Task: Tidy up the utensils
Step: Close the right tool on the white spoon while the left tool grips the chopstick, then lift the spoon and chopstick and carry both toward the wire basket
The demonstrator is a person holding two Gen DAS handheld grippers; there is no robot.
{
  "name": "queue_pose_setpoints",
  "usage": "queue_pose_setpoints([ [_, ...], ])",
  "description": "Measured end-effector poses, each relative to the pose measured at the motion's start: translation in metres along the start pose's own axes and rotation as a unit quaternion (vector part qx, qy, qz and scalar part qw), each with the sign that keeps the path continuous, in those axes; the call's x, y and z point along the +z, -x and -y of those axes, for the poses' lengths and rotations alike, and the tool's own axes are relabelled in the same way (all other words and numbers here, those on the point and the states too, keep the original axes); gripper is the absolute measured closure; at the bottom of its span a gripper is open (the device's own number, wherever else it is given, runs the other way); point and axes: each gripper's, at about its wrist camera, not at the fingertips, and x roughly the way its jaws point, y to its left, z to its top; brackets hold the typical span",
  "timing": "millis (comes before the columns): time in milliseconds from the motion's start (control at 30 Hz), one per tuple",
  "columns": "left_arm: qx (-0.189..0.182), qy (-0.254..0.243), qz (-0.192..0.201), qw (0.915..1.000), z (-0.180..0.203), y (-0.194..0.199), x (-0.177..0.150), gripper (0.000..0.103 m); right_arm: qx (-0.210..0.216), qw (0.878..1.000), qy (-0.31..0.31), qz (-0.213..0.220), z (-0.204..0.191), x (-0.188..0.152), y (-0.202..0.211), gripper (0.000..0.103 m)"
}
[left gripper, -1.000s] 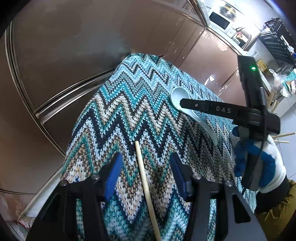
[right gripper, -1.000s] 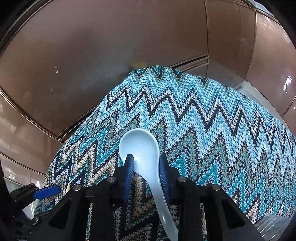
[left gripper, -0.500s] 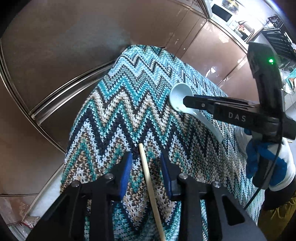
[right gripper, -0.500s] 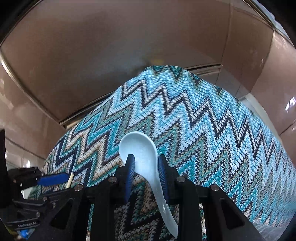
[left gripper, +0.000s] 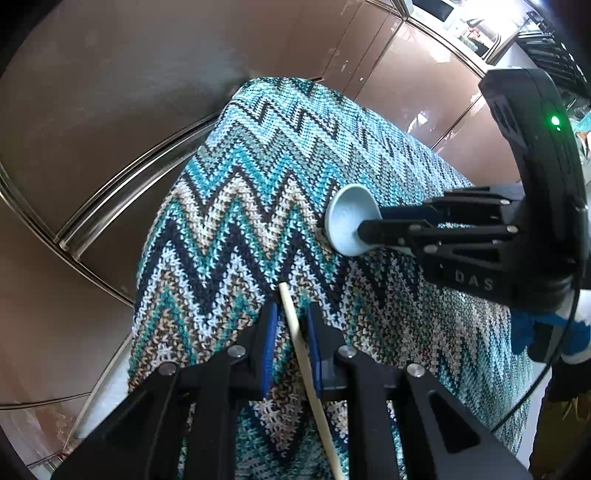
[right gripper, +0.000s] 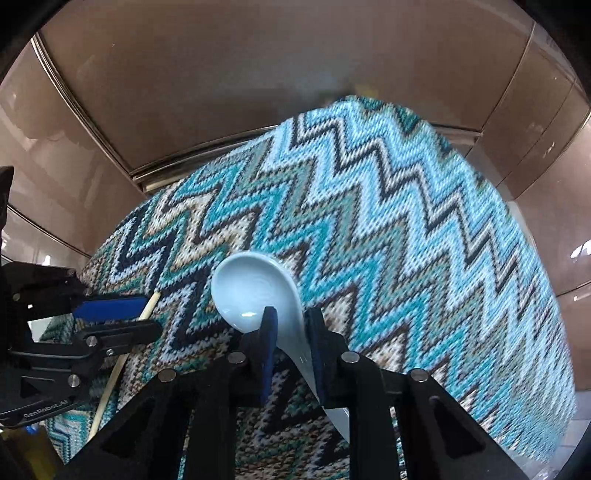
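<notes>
A pale wooden chopstick [left gripper: 290, 310] lies on a zigzag knit cloth [left gripper: 240, 184]. It runs between the blue pads of my left gripper [left gripper: 291, 317]. Those jaws are closing, and a small gap shows on the chopstick's left side. A light blue ceramic spoon [right gripper: 251, 288] has its handle between the pads of my right gripper [right gripper: 292, 317]. Those jaws are also closing and they press on the handle. In the left wrist view the spoon [left gripper: 347, 221] is tilted, with its bowl turned toward the camera, held by the right gripper [left gripper: 369, 225]. The left gripper [right gripper: 151, 315] and chopstick [right gripper: 149, 306] show at the left of the right wrist view.
The knit cloth [right gripper: 369, 203] covers a raised surface that drops off at its edges. Glossy brown cabinet fronts [left gripper: 110, 92] with metal trim stand close behind it. A hand in a blue and white glove [left gripper: 546, 332] holds the right gripper. Kitchen appliances [left gripper: 461, 18] sit far back.
The left jaws have narrowed around the chopstick. The right gripper has rolled with the spoon, whose bowl has turned toward the left camera, and it has come closer to the left gripper.
</notes>
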Motion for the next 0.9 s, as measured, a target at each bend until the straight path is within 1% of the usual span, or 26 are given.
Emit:
queue_pose_setpoints([
  [100,0.004,0.001,0.0,1.0,0.0,-0.001,0.0,0.092,0.003,1.0,-0.02,-0.002,0.0,-0.005,0.007,0.092],
  [167,0.003,0.002,0.0,1.0,-0.002,-0.002,0.001,0.093,0.003,0.999,-0.034,-0.005,0.003,-0.015,0.02,0.093],
  [233,0.003,0.001,0.0,1.0,-0.003,-0.002,0.002,0.094,-0.001,0.999,-0.042,-0.007,-0.003,-0.017,0.023,0.093],
  [267,0.005,-0.002,0.0,1.0,-0.002,-0.003,0.003,0.094,-0.003,0.999,-0.045,-0.009,-0.001,-0.025,0.021,0.094],
  [300,0.006,-0.003,0.0,1.0,-0.002,-0.002,0.002,0.094,-0.003,0.999,-0.047,-0.009,0.0,-0.032,0.03,0.094],
  [400,0.012,-0.012,-0.002,0.9999,0.0,0.0,0.0,0.094,0.001,0.999,-0.053,-0.01,-0.012,-0.05,0.038,0.095],
  [500,0.018,-0.021,-0.005,0.9996,0.004,0.0,0.0,0.098,0.009,0.998,-0.054,-0.013,-0.023,-0.068,0.05,0.096],
  [633,0.023,-0.033,-0.006,0.9992,0.008,0.002,0.0,0.098,0.021,0.998,-0.057,-0.019,-0.036,-0.085,0.061,0.097],
  [667,0.023,-0.037,-0.005,0.999,0.01,0.002,0.0,0.098,0.023,0.998,-0.061,-0.016,-0.039,-0.093,0.066,0.097],
  [733,0.024,-0.043,-0.001,0.9988,0.013,0.003,-0.002,0.098,0.025,0.997,-0.068,-0.009,-0.036,-0.096,0.067,0.098],
  [833,0.017,-0.042,0.008,0.9989,0.014,0.007,-0.003,0.098,0.034,0.996,-0.076,0.001,-0.033,-0.113,0.088,0.098],
  [900,0.003,-0.038,0.022,0.999,0.014,0.014,-0.004,0.098,0.041,0.996,-0.082,0.021,-0.029,-0.123,0.102,0.098],
])
